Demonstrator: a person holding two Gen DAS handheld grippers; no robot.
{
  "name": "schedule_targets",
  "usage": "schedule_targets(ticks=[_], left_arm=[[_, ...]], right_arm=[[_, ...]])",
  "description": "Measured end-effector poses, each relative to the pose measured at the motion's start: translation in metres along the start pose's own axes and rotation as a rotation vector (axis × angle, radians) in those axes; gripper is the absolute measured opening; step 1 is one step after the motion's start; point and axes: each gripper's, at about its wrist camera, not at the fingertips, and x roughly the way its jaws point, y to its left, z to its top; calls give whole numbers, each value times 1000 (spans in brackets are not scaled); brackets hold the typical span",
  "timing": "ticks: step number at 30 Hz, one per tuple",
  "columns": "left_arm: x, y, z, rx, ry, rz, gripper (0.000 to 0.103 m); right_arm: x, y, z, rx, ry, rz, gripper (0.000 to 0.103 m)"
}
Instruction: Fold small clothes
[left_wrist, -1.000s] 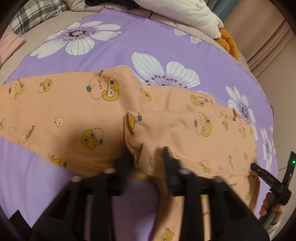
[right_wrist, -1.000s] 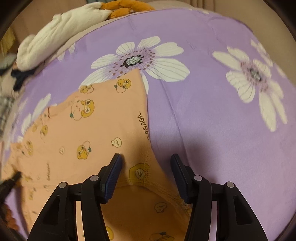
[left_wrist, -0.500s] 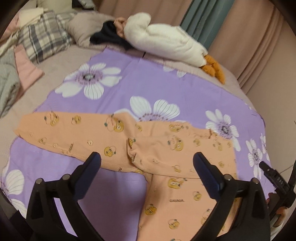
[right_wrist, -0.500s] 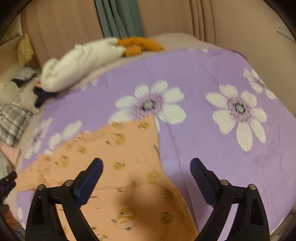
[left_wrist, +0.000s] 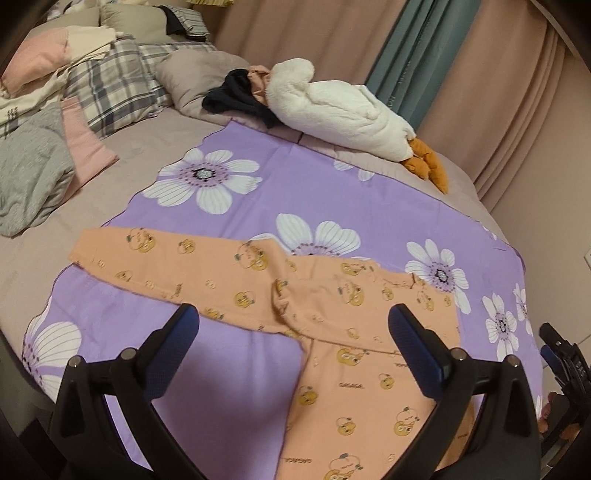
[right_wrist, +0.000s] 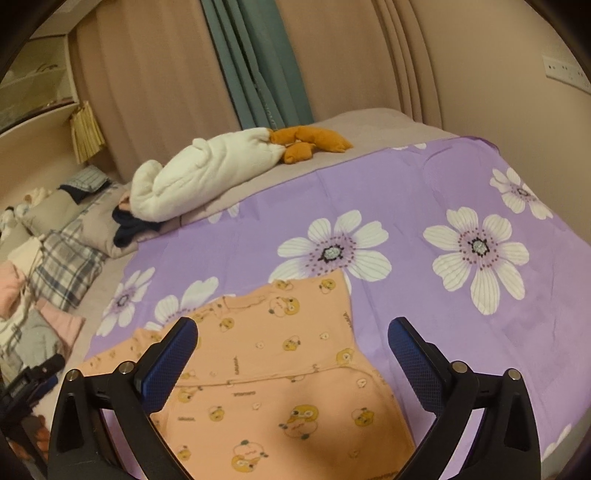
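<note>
left gripper (left_wrist: 293, 325): jaws wide, empty | right gripper (right_wrist: 291, 336): jaws wide, empty | top (left_wrist: 332, 306): flat on sheet (left_wrist: 295, 177), one sleeve (left_wrist: 166, 258) outstretched, ready to fold

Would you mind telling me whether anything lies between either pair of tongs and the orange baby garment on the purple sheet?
Nothing visible does. Both the left tongs and the right tongs hang open above the orange garment, with only air between. The white plush duck and the pillows lie far off.
</note>
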Motion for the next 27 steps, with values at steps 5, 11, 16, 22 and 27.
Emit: schedule_targets(ticks=[5, 11, 16, 22, 27], left_arm=[[3, 18, -7, -22, 31, 30, 103], [8, 40, -13, -73, 59, 42, 103], [11, 55, -14, -112, 71, 45, 103], [15, 72, -13, -155, 77, 56, 103], [23, 89, -14, -199, 90, 65, 103]], right_arm=[[-5, 13, -10, -60, -1, -8, 102], [-5, 24, -19, -79, 19, 9, 102], [-4, 32, -24, -89, 29, 14, 102], [-3, 37, -27, -78, 40, 11, 102], [-2, 40, -30, -78, 55, -3, 102]])
